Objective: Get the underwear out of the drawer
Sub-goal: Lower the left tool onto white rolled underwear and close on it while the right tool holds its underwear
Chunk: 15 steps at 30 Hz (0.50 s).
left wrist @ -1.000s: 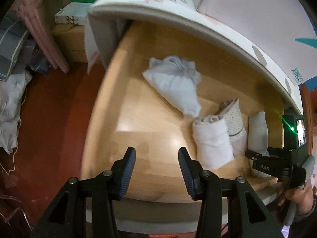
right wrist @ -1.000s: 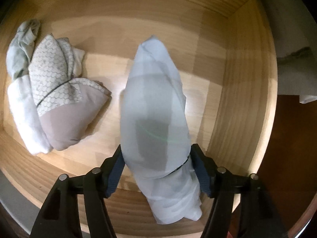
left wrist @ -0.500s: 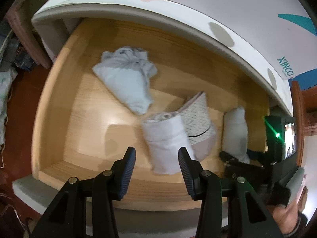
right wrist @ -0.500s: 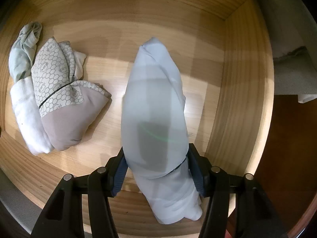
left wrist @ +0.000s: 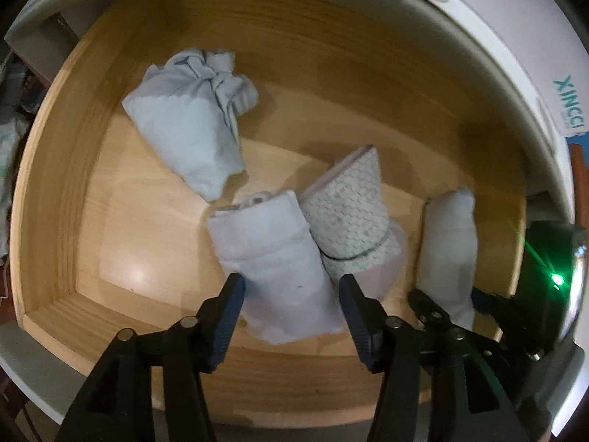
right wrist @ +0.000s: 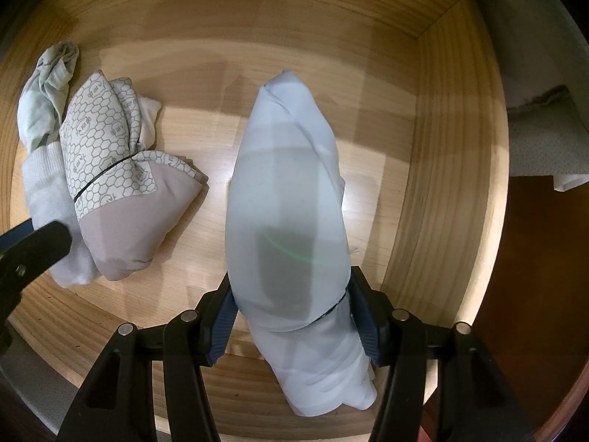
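Inside the pale wooden drawer [right wrist: 452, 154], the right gripper [right wrist: 291, 316] pinches a smooth white roll [right wrist: 287, 221], while the left gripper [left wrist: 291, 305], jaws opening, straddles a ribbed white roll [left wrist: 279, 258] without pressing it, beside a honeycomb-print bundle [left wrist: 353, 217] and a crumpled bluish bundle [left wrist: 191, 118].

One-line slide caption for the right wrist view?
Right gripper clamps a pale rolled bundle inside the wooden drawer.

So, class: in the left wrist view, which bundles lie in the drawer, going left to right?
Pale blue bundle → white roll → patterned bundle → white bundle.
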Tool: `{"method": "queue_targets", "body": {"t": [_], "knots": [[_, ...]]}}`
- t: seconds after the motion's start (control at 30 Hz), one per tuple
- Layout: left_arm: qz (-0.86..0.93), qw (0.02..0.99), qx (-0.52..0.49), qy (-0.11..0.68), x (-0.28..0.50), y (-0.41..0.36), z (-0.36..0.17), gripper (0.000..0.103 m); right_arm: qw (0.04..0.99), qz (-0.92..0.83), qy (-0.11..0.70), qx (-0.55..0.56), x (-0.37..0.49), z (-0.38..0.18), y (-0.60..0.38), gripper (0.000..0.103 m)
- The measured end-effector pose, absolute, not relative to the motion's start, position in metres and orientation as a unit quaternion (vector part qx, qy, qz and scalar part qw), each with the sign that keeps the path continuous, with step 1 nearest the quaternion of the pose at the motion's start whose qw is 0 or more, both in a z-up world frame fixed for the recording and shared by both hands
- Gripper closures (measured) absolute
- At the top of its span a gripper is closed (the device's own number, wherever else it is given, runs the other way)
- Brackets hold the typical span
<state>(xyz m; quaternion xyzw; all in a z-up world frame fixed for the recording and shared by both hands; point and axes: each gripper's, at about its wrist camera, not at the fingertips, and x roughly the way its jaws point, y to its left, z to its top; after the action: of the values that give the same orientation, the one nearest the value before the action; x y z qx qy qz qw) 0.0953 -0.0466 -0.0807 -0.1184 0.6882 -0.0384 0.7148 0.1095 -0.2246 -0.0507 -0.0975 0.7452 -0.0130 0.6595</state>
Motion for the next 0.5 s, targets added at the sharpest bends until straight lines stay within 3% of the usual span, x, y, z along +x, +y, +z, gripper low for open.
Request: {"method": "queue_targets", "body": {"t": [0.5], "knots": [[-0.027, 0.696, -0.086, 0.713, 0.115, -0.059, -0.109, 0.043, 0.659, -0.011, 0.746, -0.096, 0.113, -0.049, -0.219, 0.048]]}}
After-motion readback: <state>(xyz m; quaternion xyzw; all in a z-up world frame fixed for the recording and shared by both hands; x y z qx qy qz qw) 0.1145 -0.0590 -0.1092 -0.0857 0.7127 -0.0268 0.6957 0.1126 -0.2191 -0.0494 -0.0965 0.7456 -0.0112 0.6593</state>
